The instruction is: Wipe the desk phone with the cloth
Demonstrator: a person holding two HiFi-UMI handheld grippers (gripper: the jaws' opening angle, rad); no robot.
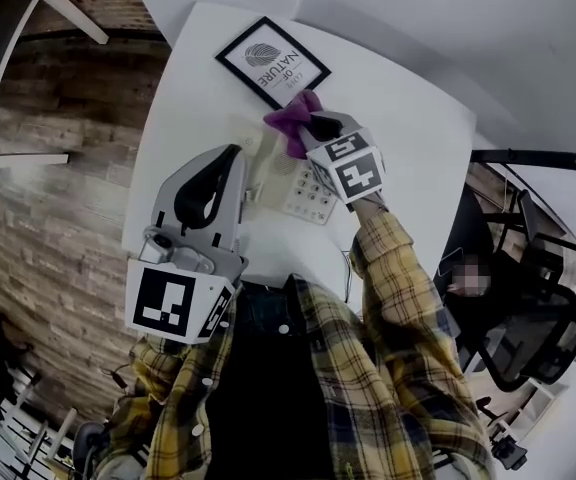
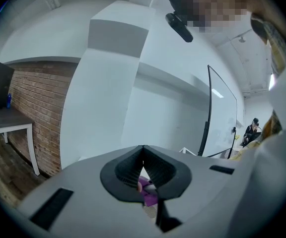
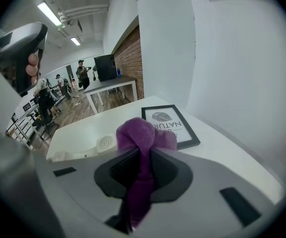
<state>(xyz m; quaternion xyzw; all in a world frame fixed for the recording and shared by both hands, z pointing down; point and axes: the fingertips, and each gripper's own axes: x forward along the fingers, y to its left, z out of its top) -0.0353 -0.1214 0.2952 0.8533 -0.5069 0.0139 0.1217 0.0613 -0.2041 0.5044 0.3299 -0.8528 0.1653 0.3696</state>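
Over the white worktop [image 1: 408, 128], the person in the plaid shirt is holding the right gripper [image 1: 313, 133] just above the desk phone [image 1: 306, 193]. Its jaws are pinching a purple cloth [image 1: 293, 120], so a bunched head of fabric is sticking out past the tips and a tail is hanging down between them. The phone is lying near the middle of the worktop, its pale handset [image 3: 105, 144] sitting along its left side, and a framed print [image 1: 273, 63] is lying flat just beyond it. The left gripper [image 1: 226, 158] is hovering nearer the person's chest, back from the phone, with its jaws meeting at the tips and carrying nothing. From where I am standing, the cloth is hanging over the phone's far end, though I cannot tell whether it is touching, so the wiping appears to be only starting. The next move is calling for lowering the bunched cloth onto the phone's top and drawing it across keypad and handset with light pressure, since nothing is steadying the phone and it could slide.
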